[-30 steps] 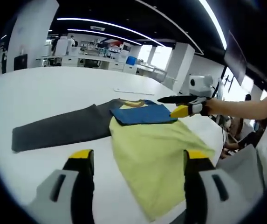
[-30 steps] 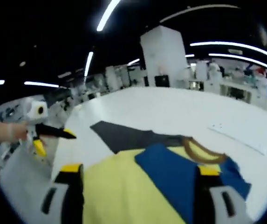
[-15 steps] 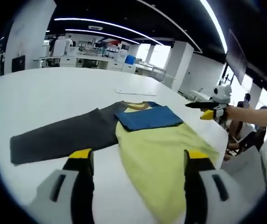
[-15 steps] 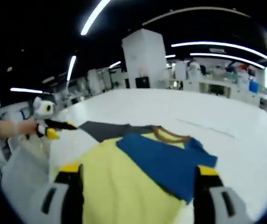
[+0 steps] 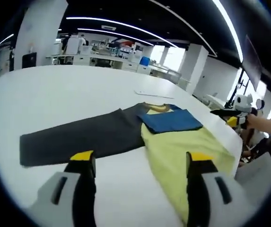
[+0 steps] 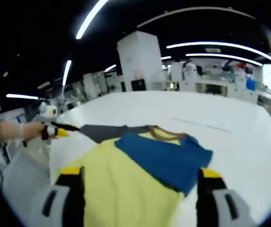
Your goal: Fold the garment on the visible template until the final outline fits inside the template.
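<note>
Left gripper view: the left gripper (image 5: 137,163) has its yellow-tipped jaws spread wide at 6 o'clock, holding nothing, above a white table (image 5: 69,90). A flat dark grey template sheet (image 5: 78,139) runs from 9 o'clock toward the centre. Its right end lies under the yellow T-shirt with a brown collar (image 5: 187,151), which spreads from the centre to 4 o'clock. A blue sleeve (image 5: 172,121) is folded across the shirt's chest. At 3 o'clock a hand holds the right gripper (image 5: 227,116) off the table edge; I cannot tell its jaw state there.

Right gripper view: the left gripper (image 6: 62,130) sits at 9 o'clock. The right gripper (image 6: 137,177) shows jaws spread apart at 6 o'clock, over the shirt (image 6: 121,184), touching nothing.
</note>
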`<state>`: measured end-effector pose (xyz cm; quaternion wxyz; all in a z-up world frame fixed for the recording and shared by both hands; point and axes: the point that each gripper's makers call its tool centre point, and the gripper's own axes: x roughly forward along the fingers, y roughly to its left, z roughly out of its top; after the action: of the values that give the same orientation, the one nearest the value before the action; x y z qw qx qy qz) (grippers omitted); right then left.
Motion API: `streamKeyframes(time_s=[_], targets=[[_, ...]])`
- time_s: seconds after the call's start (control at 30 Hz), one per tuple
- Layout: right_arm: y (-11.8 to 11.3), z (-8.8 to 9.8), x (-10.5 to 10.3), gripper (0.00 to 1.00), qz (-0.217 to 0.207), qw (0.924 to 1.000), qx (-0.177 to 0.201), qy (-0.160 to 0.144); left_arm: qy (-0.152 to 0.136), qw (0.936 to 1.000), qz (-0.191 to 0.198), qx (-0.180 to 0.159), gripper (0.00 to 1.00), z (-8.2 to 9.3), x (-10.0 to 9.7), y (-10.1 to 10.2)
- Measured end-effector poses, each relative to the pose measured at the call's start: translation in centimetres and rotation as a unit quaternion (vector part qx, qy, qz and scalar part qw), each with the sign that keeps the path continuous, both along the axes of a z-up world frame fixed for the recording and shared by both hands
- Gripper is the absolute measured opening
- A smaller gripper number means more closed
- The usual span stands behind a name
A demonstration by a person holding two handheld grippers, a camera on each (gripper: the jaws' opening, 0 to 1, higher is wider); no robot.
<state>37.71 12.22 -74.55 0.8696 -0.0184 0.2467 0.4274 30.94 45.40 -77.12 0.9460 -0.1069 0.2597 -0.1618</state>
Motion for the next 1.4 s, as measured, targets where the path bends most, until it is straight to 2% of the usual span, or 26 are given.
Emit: streamKeyframes(time_s=[0.13, 0.27, 0.43, 0.47, 0.53, 0.67, 0.7, 0.73, 0.87, 1.07, 1.2, 1.27, 1.4], targets=[[0.4, -0.3, -0.1, 0.99, 0.004, 1.0000, -0.001, 0.003, -0.002, 0.9985, 0.051, 0.017, 0.71, -0.1, 0.2, 2.8], [0.6, -0.5, -0.5, 0.99, 0.010, 0.9999, -0.005, 0.003, -0.005, 0.9931, 0.116, 0.012, 0.70, -0.5, 0.4, 6.0], [0.5, -0.7, -0.6, 0.99, 0.011, 0.9999, -0.005, 0.004, -0.007, 0.9795, 0.200, 0.021, 0.67, -1.2, 0.1, 10.8], [0.4, -0.8, -0.6, 0.99, 0.011, 0.9999, -0.005, 0.004, -0.003, 0.9755, 0.218, 0.027, 0.66, -1.6, 0.0, 12.3], [0.3, -0.8, -0.8, 0.99, 0.008, 0.9999, -0.004, 0.006, 0.013, 0.9685, 0.248, 0.025, 0.66, -2.4, -0.4, 14.0], [-0.3, -1.0, -0.9, 0.99, 0.002, 0.9999, 0.002, 0.010, 0.029, 0.9575, 0.286, 0.021, 0.65, -3.9, -0.8, 16.7], [-0.4, -1.0, -0.9, 0.99, 0.000, 0.9999, 0.003, 0.011, 0.042, 0.9515, 0.304, 0.018, 0.64, -4.6, -1.1, 17.6], [-0.5, -1.0, -1.0, 0.99, -0.001, 0.9999, 0.004, 0.012, 0.040, 0.9482, 0.315, 0.013, 0.64, -4.7, -1.2, 17.9], [-1.2, -1.3, -1.3, 0.99, -0.007, 0.9998, 0.004, 0.016, 0.035, 0.9460, 0.322, 0.014, 0.60, -4.8, -1.1, 18.5], [-1.9, -1.6, -1.8, 0.99, -0.012, 0.9996, 0.002, 0.024, 0.052, 0.9422, 0.330, 0.025, 0.54, -5.9, -1.0, 19.6], [-2.1, -1.8, -2.2, 0.99, -0.014, 0.9995, 0.002, 0.028, 0.069, 0.9366, 0.342, 0.031, 0.44, -6.7, -1.0, 20.2], [-2.2, -1.9, -2.2, 0.99, -0.014, 0.9995, 0.000, 0.029, 0.066, 0.9315, 0.357, 0.025, 0.38, -6.5, -1.0, 20.5], [-2.1, -2.0, -2.3, 0.99, -0.013, 0.9994, 0.001, 0.032, 0.069, 0.9277, 0.366, 0.025, 0.27, -6.6, -0.9, 20.8]])
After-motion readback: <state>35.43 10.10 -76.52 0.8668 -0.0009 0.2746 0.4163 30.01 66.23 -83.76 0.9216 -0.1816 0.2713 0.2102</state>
